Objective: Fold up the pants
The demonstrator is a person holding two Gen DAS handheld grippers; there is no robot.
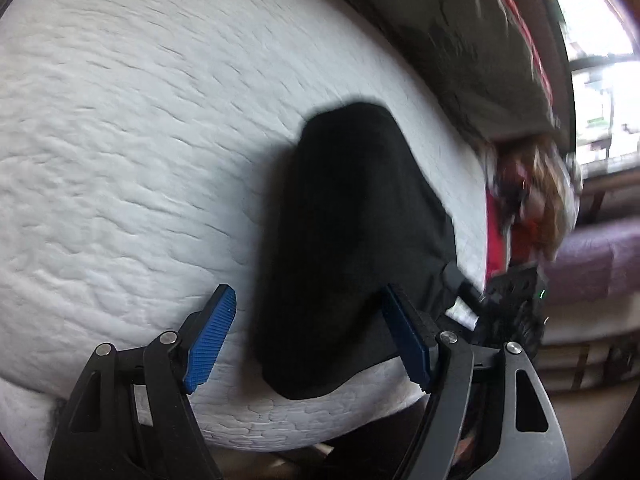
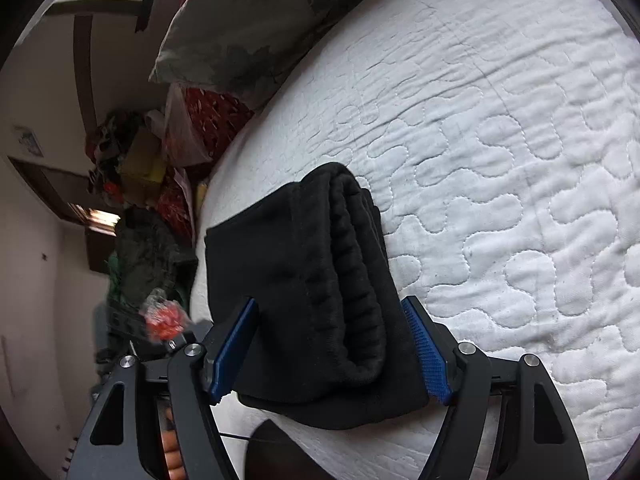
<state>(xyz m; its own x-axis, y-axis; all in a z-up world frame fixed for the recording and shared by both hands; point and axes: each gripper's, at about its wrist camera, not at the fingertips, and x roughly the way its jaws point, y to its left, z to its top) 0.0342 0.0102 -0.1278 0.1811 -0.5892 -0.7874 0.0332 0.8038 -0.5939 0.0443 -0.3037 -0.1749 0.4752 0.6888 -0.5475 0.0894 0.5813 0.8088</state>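
White quilted mattress [image 2: 500, 200] under folded black pants [image 2: 320, 280], tools agape.

The black pants [image 2: 320, 280] lie folded in a bundle on the white quilted mattress [image 2: 500, 160]. The right gripper [image 2: 332, 344] hangs wide open, one finger either side of them.

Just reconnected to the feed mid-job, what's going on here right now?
A person with a handheld gripper in each hand is folding black pants on a white quilted bed. The pants already lie in a compact folded bundle near the bed's edge. The left gripper and the right gripper are both open, each poised at the bundle, gripping nothing. A pillow lies farther up the bed.
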